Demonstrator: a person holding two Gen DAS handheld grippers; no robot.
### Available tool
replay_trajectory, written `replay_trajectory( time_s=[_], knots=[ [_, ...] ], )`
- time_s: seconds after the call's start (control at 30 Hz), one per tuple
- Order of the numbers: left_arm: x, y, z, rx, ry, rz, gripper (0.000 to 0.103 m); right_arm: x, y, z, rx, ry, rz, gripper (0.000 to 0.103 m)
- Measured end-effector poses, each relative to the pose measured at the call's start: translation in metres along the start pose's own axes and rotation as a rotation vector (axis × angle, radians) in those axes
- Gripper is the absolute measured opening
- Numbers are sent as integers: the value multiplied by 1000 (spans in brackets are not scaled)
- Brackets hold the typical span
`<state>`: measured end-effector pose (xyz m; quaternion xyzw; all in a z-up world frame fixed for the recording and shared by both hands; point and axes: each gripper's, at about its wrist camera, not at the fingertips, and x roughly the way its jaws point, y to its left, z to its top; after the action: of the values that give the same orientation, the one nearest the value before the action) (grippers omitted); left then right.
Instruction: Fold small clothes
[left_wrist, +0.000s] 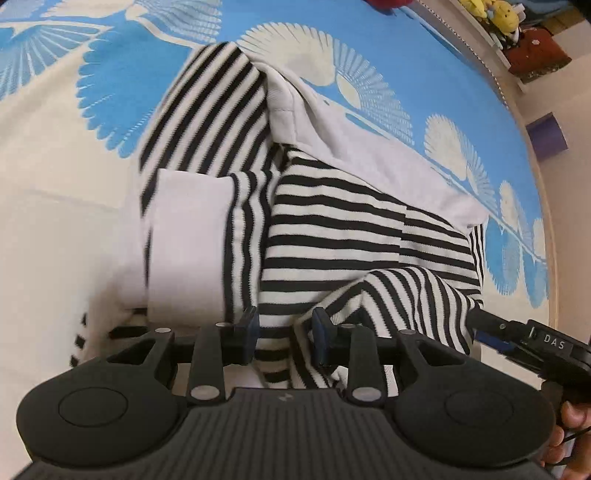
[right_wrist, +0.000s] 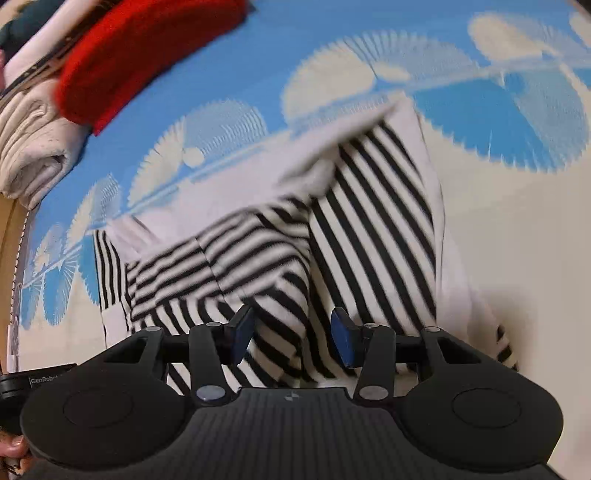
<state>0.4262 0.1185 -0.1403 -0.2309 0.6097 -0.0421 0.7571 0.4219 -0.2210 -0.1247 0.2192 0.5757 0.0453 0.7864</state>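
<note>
A black-and-white striped top (left_wrist: 332, 229) with white cuffs lies bunched mid-frame on the blue-and-cream patterned bedspread (left_wrist: 155, 85), a sleeve laid across its body. The left gripper (left_wrist: 284, 336) hangs over the near hem, jaws parted and empty. The right gripper (right_wrist: 291, 336) hovers likewise, its jaws apart with nothing between them. The fold looks half done; next comes pinching a hem edge to double it over.
</note>
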Motion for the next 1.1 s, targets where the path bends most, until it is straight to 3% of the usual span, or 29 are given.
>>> replay_trajectory(
  time_s=[0.1, 0.2, 0.27, 0.3, 0.33, 0.4, 0.5, 0.57, 0.63, 0.67, 0.7, 0.77, 0.87, 0.9, 0.93, 1.0, 1.03, 1.07, 1.1],
  knots=[
    [10, 6, -8, -12, 34, 32, 34, 8, -8, -4, 52, 37, 54, 46],
    [17, 7, -7, -11, 41, 31, 30, 10, -10, -2, 78, 41, 100, 24],
    [16, 8, -6, -18, 39, 26, 21, 6, -13, 0, 100, 28, 125, 8],
    [15, 9, -6, -24, 37, 25, 18, 4, -14, 1, 108, 21, 146, 7],
    [12, 11, -6, -33, 33, 20, 2, 0, -15, 3, 115, 9, 162, 5],
    [5, 11, -4, -31, 9, -13, 1, -8, -17, 5, 119, -28, 183, 3],
    [-35, 4, 6, 11, -165, -93, 0, -33, -25, 11, 160, -174, 248, 3],
    [-72, 1, 11, 39, -345, -175, 0, -63, -23, 15, 133, -321, 305, 3],
    [-100, -1, 12, 75, -483, -226, 0, -95, -22, 14, 96, -474, 378, 1],
    [-106, 1, 12, 87, -511, -230, 0, -107, -22, 12, 80, -536, 397, 1],
    [-107, 5, 12, 83, -508, -222, 0, -115, -24, 10, 71, -569, 409, 0],
    [-87, 16, 14, 47, -367, -145, 0, -110, -29, 10, 90, -493, 371, 0],
    [-29, 34, 6, 26, -20, 19, 1, -59, -41, 1, 72, -155, 133, 0],
    [-21, 37, 2, 16, 10, 60, 2, -41, -49, -7, 82, -80, 37, 0],
    [-20, 41, 1, -7, -2, 74, 4, -33, -54, -11, 102, -69, 13, 3],
    [-27, 43, 2, -46, -29, 51, 21, -28, -55, -13, 126, -79, 45, 4],
    [-34, 44, 4, -78, -59, 27, 33, -30, -50, -12, 129, -99, 82, 9],
    [-37, 44, 6, -100, -80, 11, 39, -31, -46, -11, 134, -112, 114, 28],
    [-37, 42, 6, -113, -85, 1, 39, -30, -42, -12, 144, -118, 139, 39]
  ],
)
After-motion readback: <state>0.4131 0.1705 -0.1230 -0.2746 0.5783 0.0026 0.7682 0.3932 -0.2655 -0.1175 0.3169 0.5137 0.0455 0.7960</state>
